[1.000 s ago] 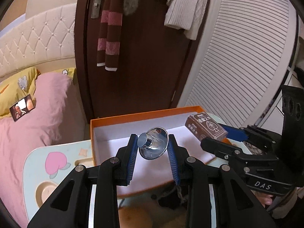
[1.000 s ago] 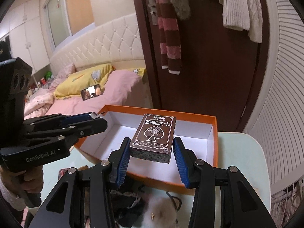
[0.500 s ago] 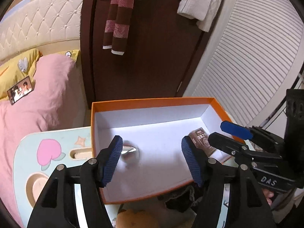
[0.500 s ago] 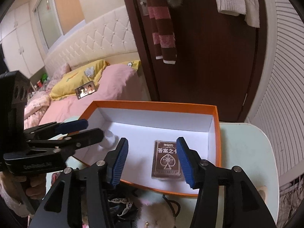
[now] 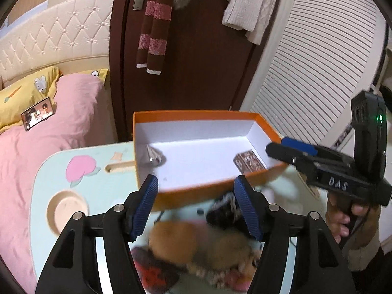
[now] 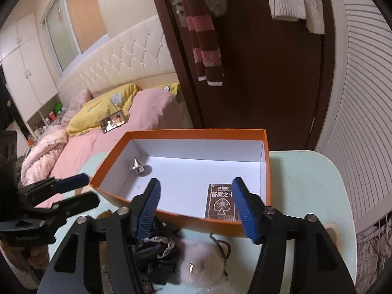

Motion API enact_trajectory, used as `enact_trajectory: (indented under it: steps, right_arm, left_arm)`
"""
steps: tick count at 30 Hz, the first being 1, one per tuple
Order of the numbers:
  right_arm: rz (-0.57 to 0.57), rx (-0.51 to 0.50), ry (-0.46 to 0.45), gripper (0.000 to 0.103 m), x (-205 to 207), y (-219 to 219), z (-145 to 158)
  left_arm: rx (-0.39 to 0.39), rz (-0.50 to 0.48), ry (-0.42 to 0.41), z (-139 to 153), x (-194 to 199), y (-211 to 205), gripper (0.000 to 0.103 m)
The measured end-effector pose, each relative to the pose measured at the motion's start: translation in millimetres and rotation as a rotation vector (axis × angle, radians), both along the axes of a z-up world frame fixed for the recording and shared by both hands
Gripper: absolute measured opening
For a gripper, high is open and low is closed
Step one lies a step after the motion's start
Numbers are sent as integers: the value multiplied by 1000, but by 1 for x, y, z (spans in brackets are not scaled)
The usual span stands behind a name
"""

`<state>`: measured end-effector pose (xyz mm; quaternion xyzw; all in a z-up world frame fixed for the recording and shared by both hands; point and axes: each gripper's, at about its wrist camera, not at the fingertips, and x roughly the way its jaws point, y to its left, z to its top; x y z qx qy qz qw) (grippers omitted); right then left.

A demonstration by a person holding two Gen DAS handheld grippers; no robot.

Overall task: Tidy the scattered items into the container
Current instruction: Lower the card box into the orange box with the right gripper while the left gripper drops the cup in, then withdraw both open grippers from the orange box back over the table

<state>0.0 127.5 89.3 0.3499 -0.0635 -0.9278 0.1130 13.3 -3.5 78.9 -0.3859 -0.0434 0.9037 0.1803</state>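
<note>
1. Fluffy stuff below the left gripper is too blurry to identify.
2. Orange cardboard box holds a shiny metal funnel and a glossy card deck.
3. Right gripper and the left one have both just been opening; fingers spread, nothing between them.

The left gripper and the right gripper are showing black arms with shiny round screws and blue ridged pads. White letters are showing on the side of each black body. A small green light is glowing on the right one's tall black block.
</note>
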Motion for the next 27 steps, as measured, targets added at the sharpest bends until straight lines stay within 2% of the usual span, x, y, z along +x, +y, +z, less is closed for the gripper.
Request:
enact_trajectory:
  steps: [2,6,8,11,16,21,27]
  right_arm:
    - [10,14,10,63,9,-3,3]
    - [26,24,36,64,32,-9,8]
    - [47,26,55,71,47,-13,8]
    - [62,64,60,73,68,-19,5]
    - [48,99,29,76,99,-25,-9]
    - [51,98,-39,80,121,-31,-31]
    - [68,180,-111,80,132,-45,-60]
  left_arm:
    - [-11,6,0,0,13,-3,71]
    - [-2,26,-24,-5,37,-12,71]
    - [21,41,-48,-11,46,-16,71]
    - [71,56,-72,-21,67,-18,71]
    - [24,120,0,-34,99,-22,71]
    - [22,133,-41,-51,111,-32,71]
    - [-15,135,-65,-65,116,-27,71]
